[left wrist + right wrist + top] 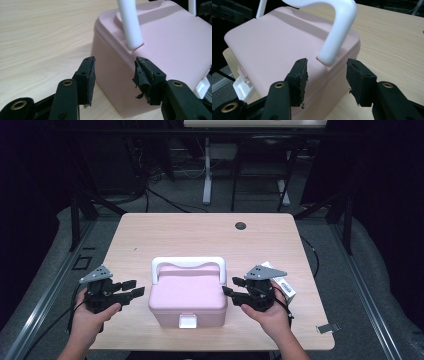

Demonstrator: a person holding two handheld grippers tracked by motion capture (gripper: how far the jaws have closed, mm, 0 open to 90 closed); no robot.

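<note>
The left gripper (134, 289) has its jaws spread wide with nothing between them, aimed at the left end of the pink lidded box (187, 298) and just short of it. The right gripper (231, 286) mirrors it at the box's right end, jaws likewise wide and empty, close to the foot of the white handle (188, 264). The box stands upright near the front middle of the wooden surface (200, 232), white latch (188, 321) facing the person. A small white carton (283, 285) lies behind the right hand (270, 312).

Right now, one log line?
left gripper: open, beside box | right gripper: open, beside box | handle: up | latch: shut
</note>
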